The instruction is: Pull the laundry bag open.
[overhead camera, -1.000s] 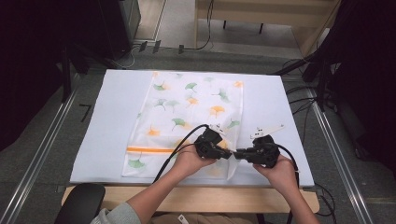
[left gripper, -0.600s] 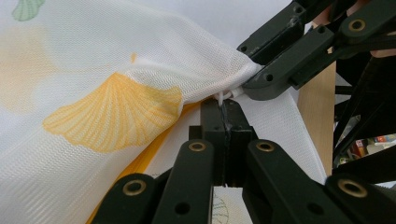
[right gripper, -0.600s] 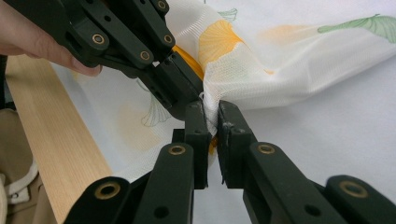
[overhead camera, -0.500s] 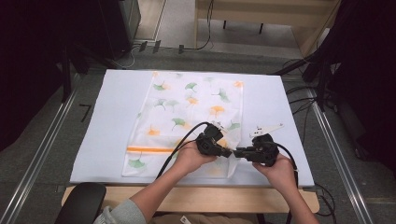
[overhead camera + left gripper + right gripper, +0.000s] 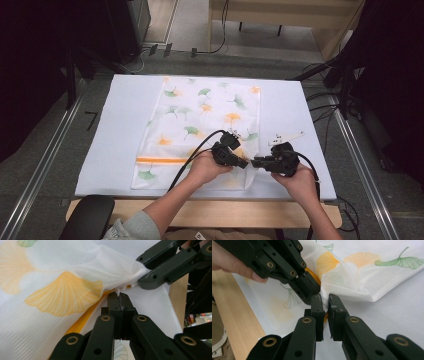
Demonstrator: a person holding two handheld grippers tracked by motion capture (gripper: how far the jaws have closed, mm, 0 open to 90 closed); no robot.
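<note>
At the near edge of the table [image 5: 120,125], high view: a pale cover, with a white mesh bag [image 5: 205,115] printed with green and orange ginkgo leaves lying flat at centre, long axis 12 to 6 o'clock. An orange zip band [image 5: 160,160] runs across the bag near its 6 o'clock end. Both tools meet at the bag's 5 o'clock corner. The left gripper [image 5: 246,162] comes in from 7 o'clock; in its own view its jaws are pressed fully together on a small white tag or fold at the end of the orange band, probably the zip pull, though I cannot tell for sure. The right gripper [image 5: 254,162] comes in from 4 o'clock, tip to tip with the left; its jaws are nearly together, with the bag's corner fabric and a sliver of orange pinched between them, and the mesh puckers upward there. Change over the last second: almost none. The hands have hardly shifted and both grips are as they were. Judgement: both holds are set and braced against each other, so the zip is ready to be pulled but has not yet started to travel. No brand, label or writing is legible on the bag or tools.
</note>
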